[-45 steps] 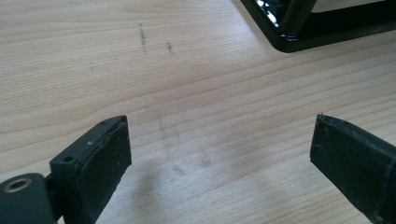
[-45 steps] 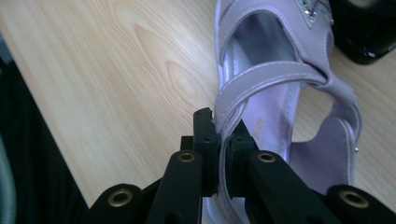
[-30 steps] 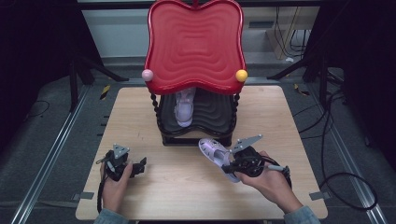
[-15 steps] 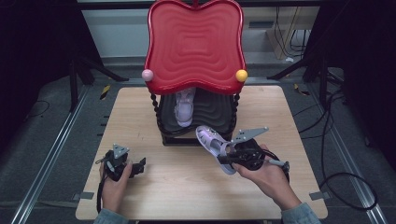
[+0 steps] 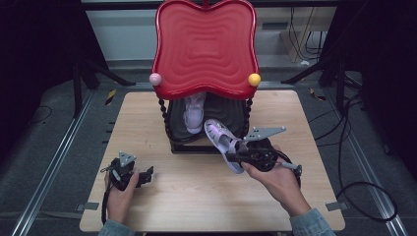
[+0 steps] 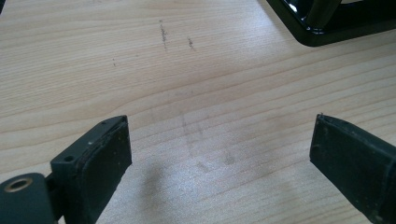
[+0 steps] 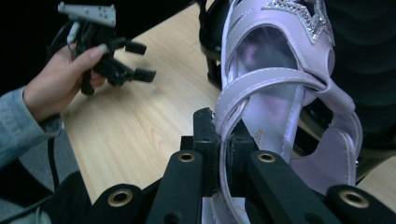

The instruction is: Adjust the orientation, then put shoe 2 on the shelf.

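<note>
Your right gripper [image 7: 223, 154] — black, brass-ringed screw holes — pinches a pale lilac sandal [image 7: 280, 98] with a glittery silver trim at twelve o'clock. The rack's top [image 5: 205, 46] is glossy red with rippled concentric ridges; a pink ball [image 5: 155, 79] at nine o'clock, a yellow one [image 5: 254, 79] at three. The second shoe [image 5: 194, 112] beneath looks whitish — perhaps lilac too.

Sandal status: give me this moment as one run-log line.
right claw: shut on lilac sandal, lifted near rack | left claw: open over table | second sandal: on rack
</note>
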